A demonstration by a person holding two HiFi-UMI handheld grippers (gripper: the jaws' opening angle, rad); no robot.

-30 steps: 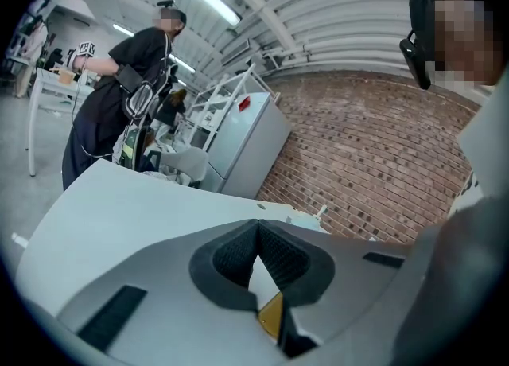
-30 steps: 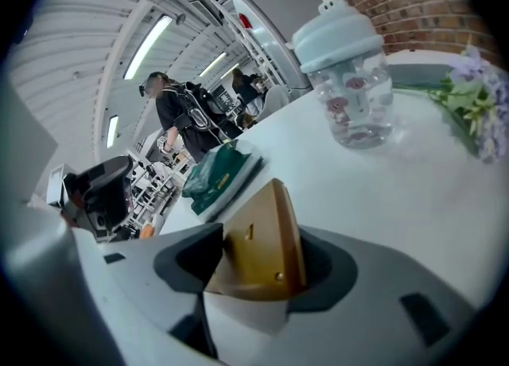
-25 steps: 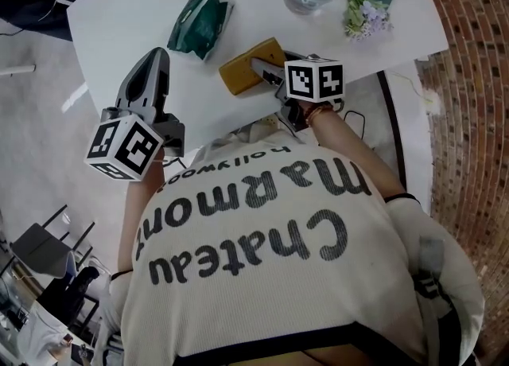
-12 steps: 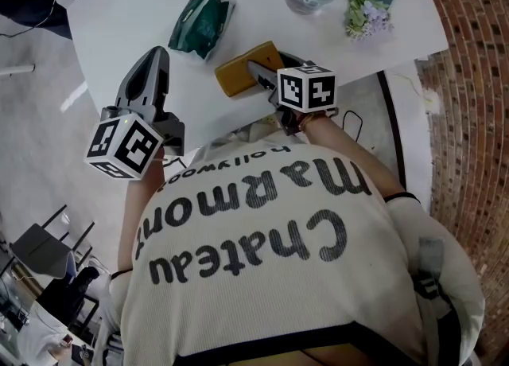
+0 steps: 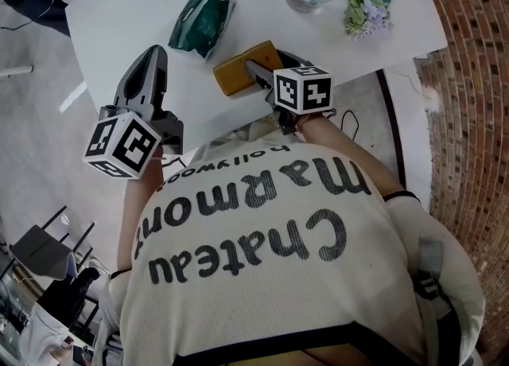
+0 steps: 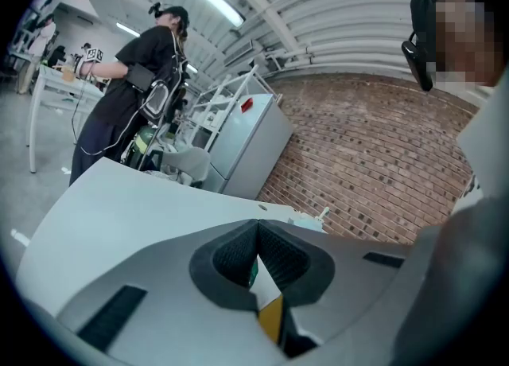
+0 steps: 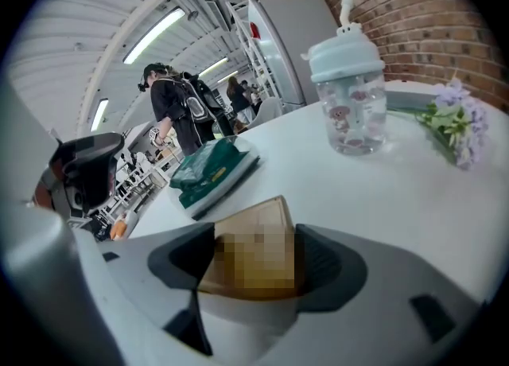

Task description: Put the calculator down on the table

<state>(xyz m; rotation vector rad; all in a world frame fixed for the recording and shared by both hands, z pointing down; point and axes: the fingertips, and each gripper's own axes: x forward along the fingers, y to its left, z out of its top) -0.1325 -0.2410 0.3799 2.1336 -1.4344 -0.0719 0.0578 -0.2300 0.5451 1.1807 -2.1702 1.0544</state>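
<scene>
Calculator [image 5: 235,77] rests on the worktop [image 5: 119,22], my right tool [image 5: 256,71] has just been opening and straddles it loosely; next I back straight out.

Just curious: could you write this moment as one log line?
right gripper: jaws just opening, calculator between | calculator: flat on table | left gripper: shut, empty

**Calculator between parted jaws**

The right gripper [image 7: 256,259] has just been opening its jaws. They stand wide apart, with the tan calculator [image 7: 258,221] between them, flat on the white worktop [image 7: 382,197]. A green packet [image 7: 211,169] lies beyond it toward the worktop's left edge. A clear bottle [image 7: 350,98] and purple flowers [image 7: 457,122] stand toward the right.
</scene>
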